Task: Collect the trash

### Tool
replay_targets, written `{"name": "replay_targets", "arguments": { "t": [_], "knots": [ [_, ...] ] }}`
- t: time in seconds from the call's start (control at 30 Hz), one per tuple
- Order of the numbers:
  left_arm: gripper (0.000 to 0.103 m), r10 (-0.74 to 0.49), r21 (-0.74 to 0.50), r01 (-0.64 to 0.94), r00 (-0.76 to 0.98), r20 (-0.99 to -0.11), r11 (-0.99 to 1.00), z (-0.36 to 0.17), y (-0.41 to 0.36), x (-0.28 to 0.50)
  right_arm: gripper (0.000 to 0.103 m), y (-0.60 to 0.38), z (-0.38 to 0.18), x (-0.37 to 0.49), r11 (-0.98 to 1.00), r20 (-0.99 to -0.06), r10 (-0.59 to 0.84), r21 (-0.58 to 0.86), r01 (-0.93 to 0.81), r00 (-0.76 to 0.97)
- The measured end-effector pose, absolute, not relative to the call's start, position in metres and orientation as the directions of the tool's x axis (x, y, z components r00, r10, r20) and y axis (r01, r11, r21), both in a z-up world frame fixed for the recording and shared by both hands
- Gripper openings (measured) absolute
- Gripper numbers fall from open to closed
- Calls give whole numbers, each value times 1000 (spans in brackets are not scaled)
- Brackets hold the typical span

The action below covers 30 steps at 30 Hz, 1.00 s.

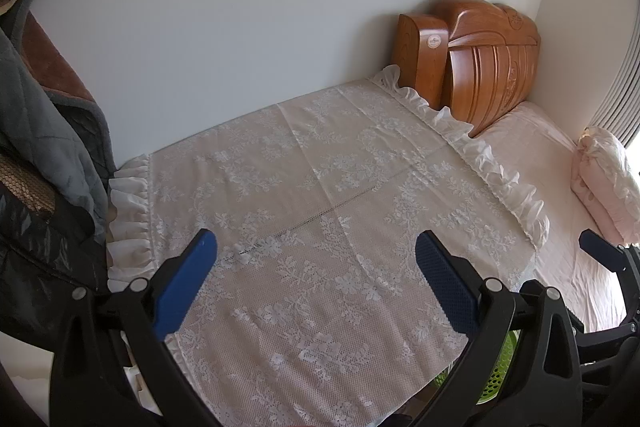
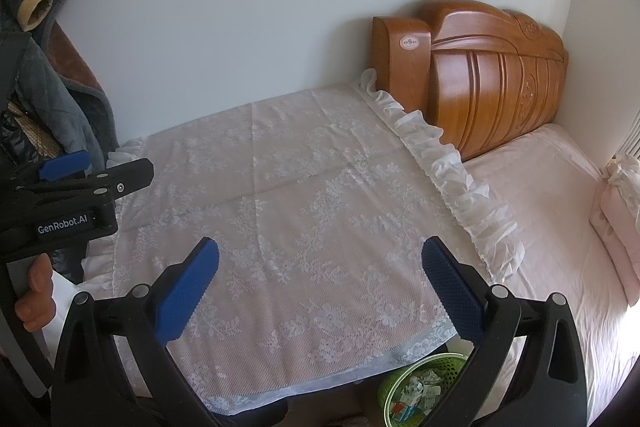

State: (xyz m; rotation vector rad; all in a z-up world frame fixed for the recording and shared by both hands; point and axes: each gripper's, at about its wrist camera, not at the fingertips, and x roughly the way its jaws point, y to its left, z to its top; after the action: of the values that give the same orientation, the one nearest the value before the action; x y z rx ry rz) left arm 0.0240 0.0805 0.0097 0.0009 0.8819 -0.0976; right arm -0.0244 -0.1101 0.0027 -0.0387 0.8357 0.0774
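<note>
Trash (image 2: 420, 389) in green basket (image 2: 404, 373) clear only in right view, both hand-held grippers (image 1: 316, 259) (image 2: 320, 265) wide, empty

Home bedroom: bed (image 2: 540, 211), carved wooden headboard (image 2: 492, 83).

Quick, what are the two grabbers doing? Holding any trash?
Left gripper: open, holding nothing.
Right gripper: open, holding nothing.

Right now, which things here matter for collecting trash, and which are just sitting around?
For the job: green basket holding paper scraps; left gripper and right gripper, jaws open, empty.

Just there: lace cloth, headboard, pillow, hanging coats.
</note>
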Motion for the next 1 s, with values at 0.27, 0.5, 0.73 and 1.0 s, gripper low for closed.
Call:
{"name": "replay_targets", "arguments": {
  "t": [0.27,0.5,0.73,1.0],
  "knots": [
    [95,-87,-40,88,630,-772,995,10,80,23,101,-112,3,-26,997,-743,52,-3,-81,667],
    [95,-89,-43,89,628,-773,995,10,81,25,101,-112,2,-26,997,-744,51,-4,-82,666],
    [95,-92,-45,91,624,-776,995,9,82,26,101,-113,1,-26,997,-749,54,0,-81,661],
    [95,-93,-43,96,621,-778,995,9,80,24,101,-117,-2,-27,997,-751,49,3,-71,658]
  ]
}}
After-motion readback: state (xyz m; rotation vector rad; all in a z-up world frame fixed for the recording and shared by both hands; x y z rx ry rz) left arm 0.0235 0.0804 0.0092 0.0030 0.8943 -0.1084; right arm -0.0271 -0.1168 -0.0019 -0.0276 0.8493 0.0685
